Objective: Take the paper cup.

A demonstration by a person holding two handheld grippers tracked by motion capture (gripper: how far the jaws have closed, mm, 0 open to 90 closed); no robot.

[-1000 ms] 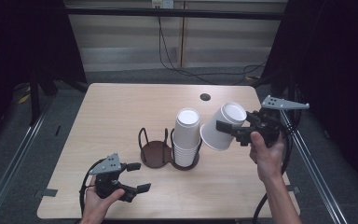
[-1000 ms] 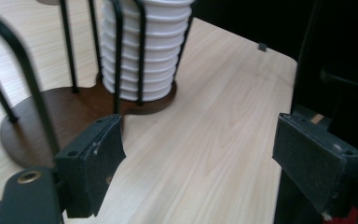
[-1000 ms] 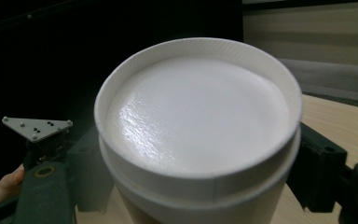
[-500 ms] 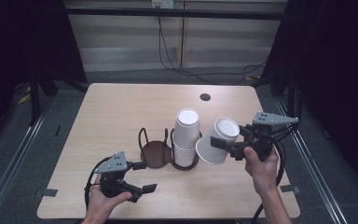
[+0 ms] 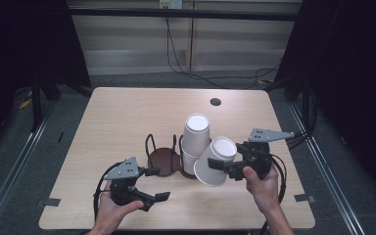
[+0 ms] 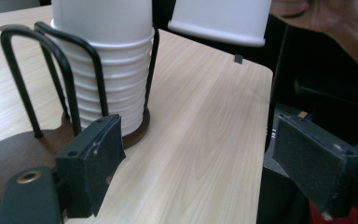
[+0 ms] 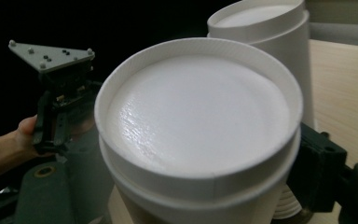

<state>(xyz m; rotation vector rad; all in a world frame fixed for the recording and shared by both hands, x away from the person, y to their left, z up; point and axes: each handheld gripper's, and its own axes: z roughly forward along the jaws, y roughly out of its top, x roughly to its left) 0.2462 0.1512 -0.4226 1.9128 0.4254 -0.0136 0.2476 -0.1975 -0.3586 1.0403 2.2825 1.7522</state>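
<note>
Paper cup [image 5: 214, 161] clamped upside down and tilted in right claw [image 5: 225, 167], held above table [image 5: 127, 117], just right of cup stack [image 5: 196, 142] in wire holder [image 5: 164, 156]. Left claw [image 5: 154, 183] apart, empty, near table front edge, pointing toward holder.

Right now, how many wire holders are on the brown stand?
2: one wire holder on the left stands empty, the other wire holder on the right holds the stack of white paper cups.
</note>
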